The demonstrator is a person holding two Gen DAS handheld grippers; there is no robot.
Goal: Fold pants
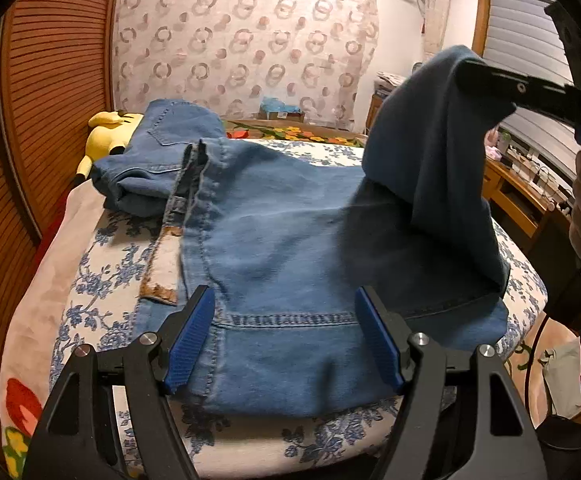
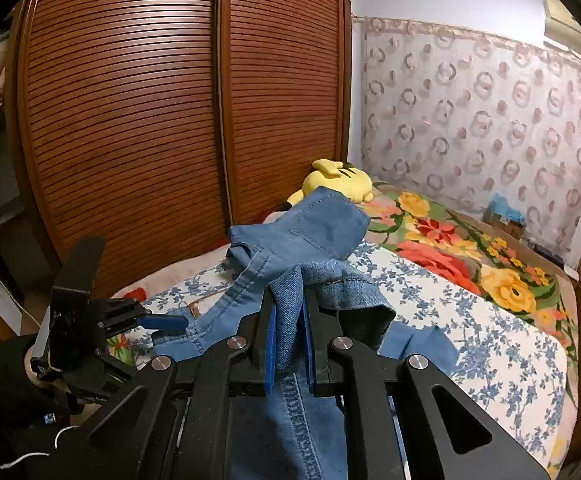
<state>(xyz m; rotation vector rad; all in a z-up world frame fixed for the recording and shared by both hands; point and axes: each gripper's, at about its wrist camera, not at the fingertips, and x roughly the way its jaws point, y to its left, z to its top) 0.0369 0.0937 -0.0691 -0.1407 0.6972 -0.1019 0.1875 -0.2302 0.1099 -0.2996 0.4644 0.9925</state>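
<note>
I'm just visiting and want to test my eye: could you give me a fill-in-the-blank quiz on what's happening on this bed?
1. The right tongs are shut on a fold of the blue ____.
2. The left tongs stand ____ over the jeans.
3. The plush toy by the wardrobe is coloured ____.

Missing words: jeans; open; yellow

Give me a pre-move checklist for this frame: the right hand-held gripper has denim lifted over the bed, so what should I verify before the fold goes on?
1. Right hand-held gripper shut on the jeans: ok.
2. Left hand-held gripper open, pads astride the denim, not pressing: ok.
3. Lifted leg end clear of the bed: ok.
4. Rest of the jeans flat: not ok, bunched at the far end.
5. Yellow plush toy clear of the jeans: cannot tell.
</note>
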